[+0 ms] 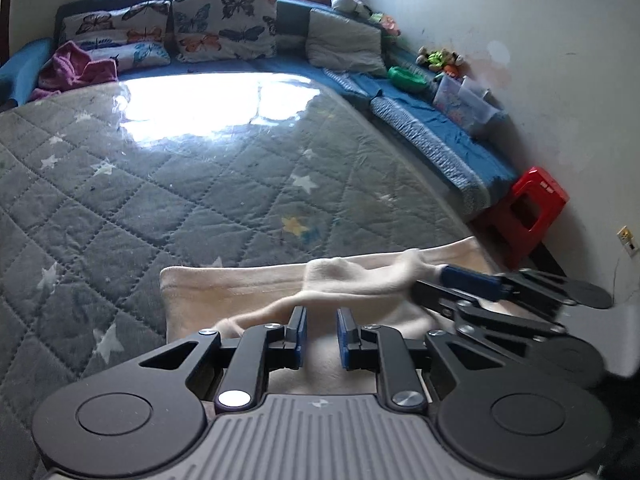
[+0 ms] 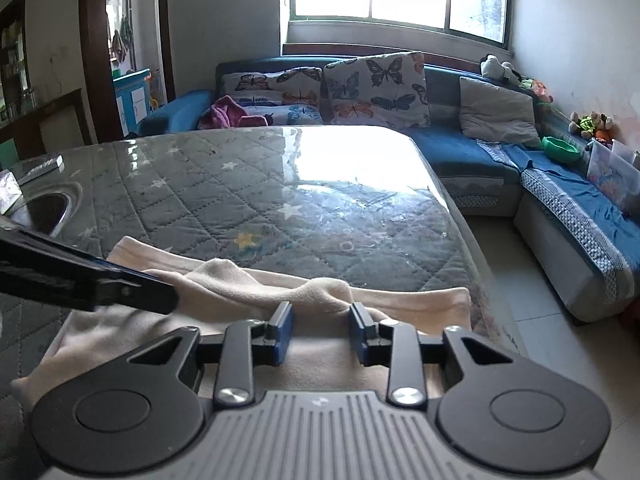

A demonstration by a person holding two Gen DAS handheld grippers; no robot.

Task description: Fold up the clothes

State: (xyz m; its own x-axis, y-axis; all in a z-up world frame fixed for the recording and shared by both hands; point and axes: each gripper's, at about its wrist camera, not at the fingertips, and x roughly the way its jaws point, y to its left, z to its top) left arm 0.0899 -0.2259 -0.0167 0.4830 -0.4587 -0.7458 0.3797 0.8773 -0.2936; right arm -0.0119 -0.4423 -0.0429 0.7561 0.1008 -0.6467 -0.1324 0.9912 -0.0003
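Observation:
A cream cloth (image 1: 240, 292) (image 2: 400, 308) lies partly folded at the near edge of the table, whose top is a grey quilted star mat (image 1: 200, 200) (image 2: 240, 184). A raised ridge of the cloth runs across it. My left gripper (image 1: 321, 312) (image 2: 168, 298) is low over the cloth's left part. Its blue pads stand a little apart, with nothing pinched between them. My right gripper (image 2: 320, 308) (image 1: 428, 280) is over the cloth's right part. Its pads stand wider apart, with a hump of cloth just beyond the fingertips and not pressed by them.
A blue corner sofa (image 2: 460, 148) with butterfly pillows (image 2: 376, 88) runs behind and to the right of the table. A purple garment (image 1: 76, 68) lies on it. A red stool (image 1: 536, 208) stands by the wall. A metal bowl (image 2: 44, 208) sits at the table's left.

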